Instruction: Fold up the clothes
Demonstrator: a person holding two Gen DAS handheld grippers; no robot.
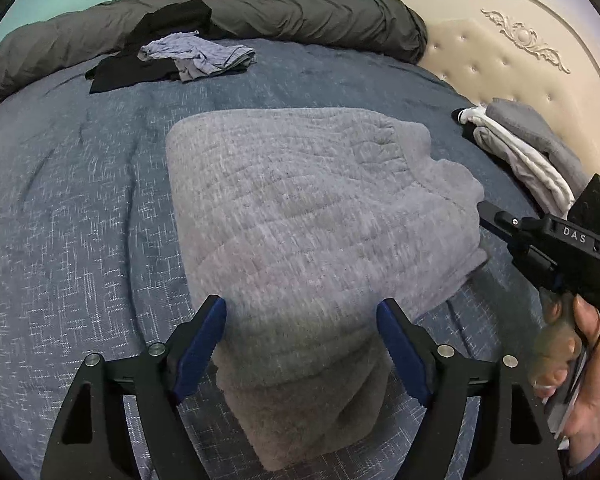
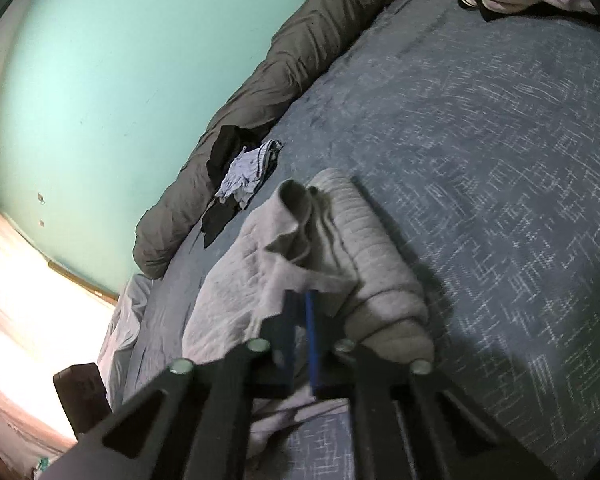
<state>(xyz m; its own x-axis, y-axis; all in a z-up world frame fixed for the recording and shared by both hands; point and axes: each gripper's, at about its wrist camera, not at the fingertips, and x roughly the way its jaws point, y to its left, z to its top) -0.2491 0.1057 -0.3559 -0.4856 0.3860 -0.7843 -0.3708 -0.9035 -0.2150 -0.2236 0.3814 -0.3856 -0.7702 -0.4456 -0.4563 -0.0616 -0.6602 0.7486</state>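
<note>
A fuzzy grey garment lies partly folded on the blue bedspread. In the left wrist view my left gripper hovers open over the garment's narrow near end, one blue pad on each side of it and neither pressing. From the right, my right gripper, held in a hand, meets the garment's right edge. In the right wrist view the right gripper is shut, pinching a raised fold of the grey garment.
A loose pile of black and pale blue striped clothes lies at the far side against a rolled dark grey duvet. A stack of white and grey clothes sits by the cream headboard. A teal wall runs behind the bed.
</note>
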